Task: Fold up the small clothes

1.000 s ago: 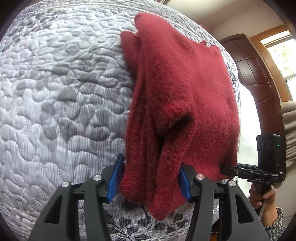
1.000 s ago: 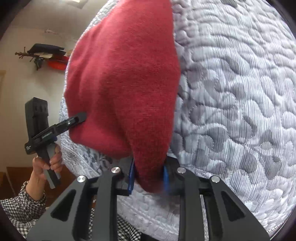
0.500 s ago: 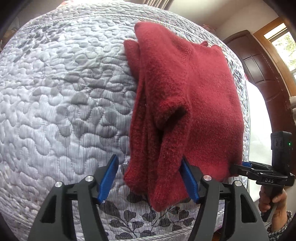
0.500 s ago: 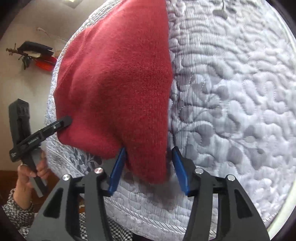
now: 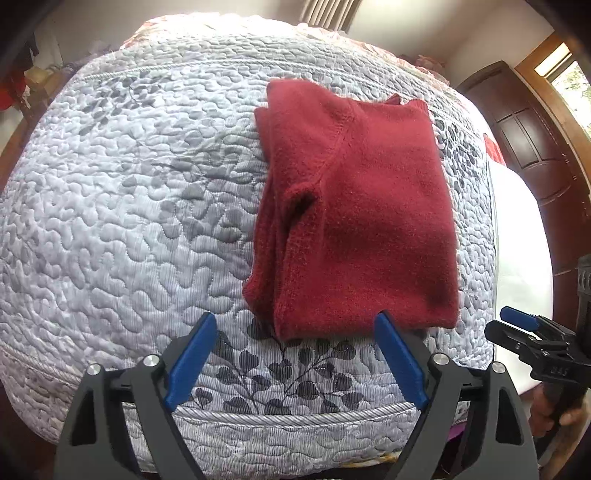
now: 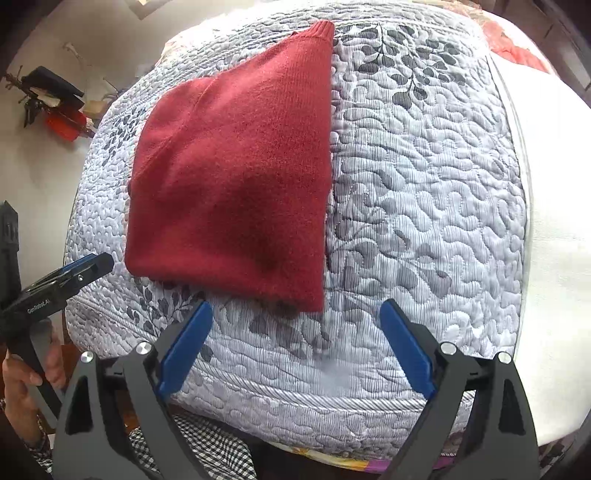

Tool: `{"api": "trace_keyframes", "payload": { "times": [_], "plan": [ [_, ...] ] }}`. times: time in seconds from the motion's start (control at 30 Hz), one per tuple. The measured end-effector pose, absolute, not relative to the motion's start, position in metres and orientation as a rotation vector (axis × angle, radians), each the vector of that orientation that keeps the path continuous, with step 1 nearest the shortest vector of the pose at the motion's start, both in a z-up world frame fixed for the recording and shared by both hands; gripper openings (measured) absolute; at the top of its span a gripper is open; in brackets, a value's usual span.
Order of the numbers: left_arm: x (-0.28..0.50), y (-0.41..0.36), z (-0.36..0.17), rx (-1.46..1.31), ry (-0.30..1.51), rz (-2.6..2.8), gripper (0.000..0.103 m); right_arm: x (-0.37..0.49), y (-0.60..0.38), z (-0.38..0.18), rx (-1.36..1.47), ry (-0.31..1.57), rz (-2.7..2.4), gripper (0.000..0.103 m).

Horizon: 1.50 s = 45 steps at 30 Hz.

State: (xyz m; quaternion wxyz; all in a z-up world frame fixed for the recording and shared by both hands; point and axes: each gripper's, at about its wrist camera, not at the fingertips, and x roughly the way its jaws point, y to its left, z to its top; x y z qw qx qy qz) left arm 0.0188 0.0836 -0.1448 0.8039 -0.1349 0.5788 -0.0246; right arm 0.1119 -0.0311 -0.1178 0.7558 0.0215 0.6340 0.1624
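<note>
One folded dark-red knitted sweater (image 5: 354, 221) is lying near the quilted grey bed cover's (image 5: 110, 221) front edge. Both the left tongs (image 5: 295, 354) and the right tongs (image 6: 295, 343) are gaping wide, gripping nothing, just short of its hem.

You are working in a bedroom of a home. The surface in front of you is a bed covered with a pale grey quilted bedspread (image 5: 110, 206) stitched in wavy lines and printed with dark leaf sprigs, edged with a corded hem. A dark panelled wooden door (image 5: 532, 147) stands to one side, next to a wood-framed window (image 5: 565, 74) letting in daylight. Curtains (image 5: 325, 11) hang at the far wall, and clutter sits on a wall shelf (image 6: 51, 99) beyond the bed.
</note>
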Motion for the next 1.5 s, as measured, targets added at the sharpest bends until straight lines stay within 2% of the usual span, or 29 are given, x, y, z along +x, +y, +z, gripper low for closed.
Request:
{"api": "trace_keyframes", "payload": {
  "times": [0.97,1.5],
  "plan": [
    [-0.036,0.049,-0.046,-0.131,1.115,0.005,0.091,0.07,-0.019,-0.031,0.029,1.267,0.304,0.095],
    [-0.043,0.049,-0.041,-0.104,1.12,0.03,0.092,0.063,-0.006,-0.025,-0.036,1.251,0.252,0.095]
  ]
}}
